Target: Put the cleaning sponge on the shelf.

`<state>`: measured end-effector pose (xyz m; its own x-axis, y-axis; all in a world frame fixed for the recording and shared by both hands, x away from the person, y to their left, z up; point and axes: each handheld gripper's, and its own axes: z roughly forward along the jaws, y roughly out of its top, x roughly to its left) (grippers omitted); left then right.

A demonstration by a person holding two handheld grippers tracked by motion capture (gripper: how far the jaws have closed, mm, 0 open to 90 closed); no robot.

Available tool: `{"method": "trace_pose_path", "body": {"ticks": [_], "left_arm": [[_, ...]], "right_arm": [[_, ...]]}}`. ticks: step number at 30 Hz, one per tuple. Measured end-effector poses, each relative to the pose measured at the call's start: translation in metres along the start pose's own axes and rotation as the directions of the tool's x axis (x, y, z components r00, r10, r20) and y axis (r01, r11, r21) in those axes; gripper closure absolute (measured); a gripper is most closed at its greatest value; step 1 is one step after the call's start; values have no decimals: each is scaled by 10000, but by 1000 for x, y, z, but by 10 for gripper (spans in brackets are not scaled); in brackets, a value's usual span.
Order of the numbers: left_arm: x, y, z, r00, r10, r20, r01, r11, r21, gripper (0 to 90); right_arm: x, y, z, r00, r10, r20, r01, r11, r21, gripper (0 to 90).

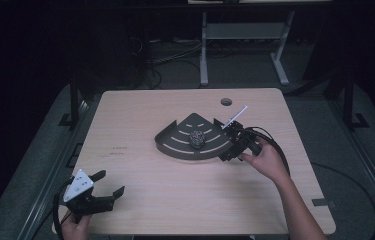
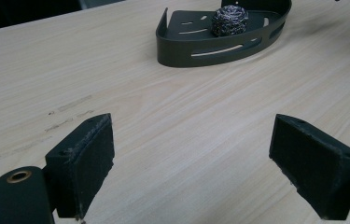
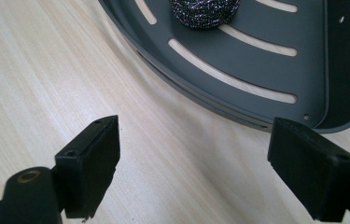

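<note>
One table (image 1: 140,200), pale wood grain, and on it one dark grey quarter-round shelf tray (image 1: 175,145), sitting a little right of the table's middle, closer to the far edge than the near one. Inside that tray, one steel-wool scrubber (image 1: 197,138), a shiny wound ball resting on the slotted floor, roughly central in the tray. From the left gripper view the scrubber (image 2: 229,20) sits well behind the tray's (image 2: 182,53) curved slotted wall.

Two grippers in play. The right gripper (image 1: 227,145) is right beside the tray's right-hand corner, just next to the curved wall; whether it touches the tray I can't tell from above. Its own view shows the jaws spread wide with bare table between them, the tray's (image 3: 256,70) curved rim crossing just ahead of the pads, the scrubber (image 3: 205,11) up at the top edge. Nothing gripped there.

The left gripper (image 1: 109,185) rests at the near left corner of the table, well apart from the tray. Jaws wide apart too, holding nothing, only wood grain between the pads.

One round cable hole (image 1: 226,102) near the far edge of the table. A few faint scuff marks (image 1: 116,151) left of the tray; no readable writing or labels anywhere.
</note>
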<state>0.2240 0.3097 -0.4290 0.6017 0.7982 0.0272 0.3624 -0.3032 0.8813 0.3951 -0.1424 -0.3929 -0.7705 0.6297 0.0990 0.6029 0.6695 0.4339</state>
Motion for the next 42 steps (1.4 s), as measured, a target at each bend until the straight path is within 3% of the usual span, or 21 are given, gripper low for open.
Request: {"method": "trace_pose_path", "body": {"ticks": [10,42], "left_arm": [[2,-1,-1,10000,-69,-50,69,10000,-8,132],[2,-2,0,10000,-72,-25,72,10000,42,132]], "right_arm": [[4,-8,2,10000,-59,70,58,10000,71,164],[18,-65,2,9999,42,153,-39,9997,-234,161]]}}
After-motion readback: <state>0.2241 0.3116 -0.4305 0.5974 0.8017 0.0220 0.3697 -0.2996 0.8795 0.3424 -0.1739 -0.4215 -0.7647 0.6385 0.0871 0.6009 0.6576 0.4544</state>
